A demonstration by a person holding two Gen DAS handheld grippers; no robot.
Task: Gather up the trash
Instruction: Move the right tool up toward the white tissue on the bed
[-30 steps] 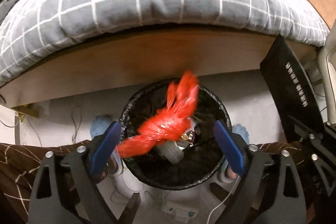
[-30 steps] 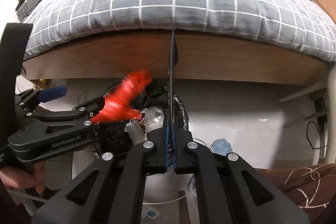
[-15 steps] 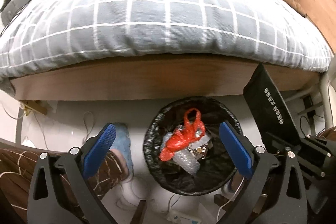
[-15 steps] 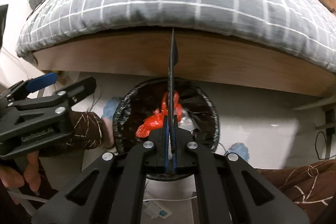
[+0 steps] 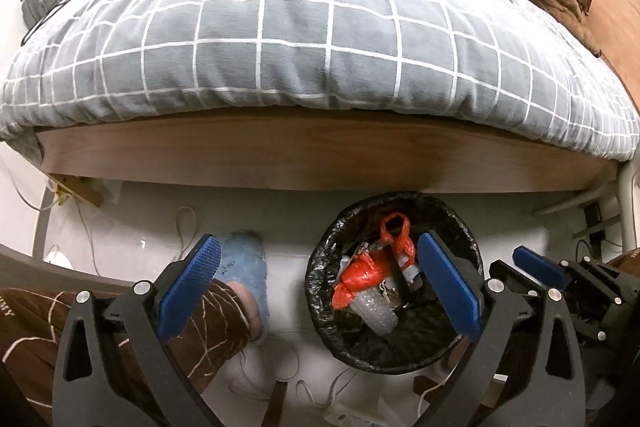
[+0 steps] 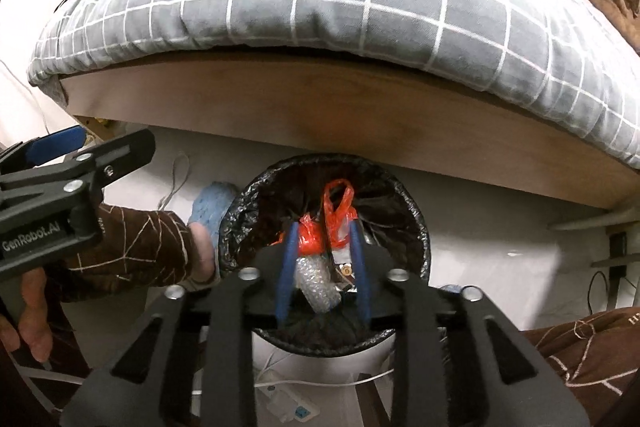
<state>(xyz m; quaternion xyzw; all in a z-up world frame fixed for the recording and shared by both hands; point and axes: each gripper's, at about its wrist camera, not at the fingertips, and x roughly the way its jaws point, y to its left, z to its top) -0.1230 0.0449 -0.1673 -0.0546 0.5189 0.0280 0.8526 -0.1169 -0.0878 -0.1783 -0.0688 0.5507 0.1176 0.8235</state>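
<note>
A round bin with a black liner (image 5: 324,267) (image 6: 236,211) stands on the white floor beside the bed. A red plastic bag (image 5: 360,277) (image 6: 336,211) lies in it on a bubble-wrap roll (image 5: 374,313) (image 6: 316,285) and a dark flat piece (image 5: 400,283). My left gripper (image 5: 320,291) is open and empty above the bin's left side. My right gripper (image 6: 324,267) is open and empty over the bin; it also shows at the right edge of the left wrist view (image 5: 538,265).
A bed with a grey checked duvet (image 5: 320,39) and wooden frame (image 5: 320,159) lies behind the bin. A foot in a blue slipper (image 5: 244,267) is left of the bin. Cables and a white power strip (image 5: 348,417) lie on the floor in front.
The red bag dropped from my left gripper into the bin. My right gripper opened and let go of the black flat piece, which now lies in the bin. Both grippers rose.
</note>
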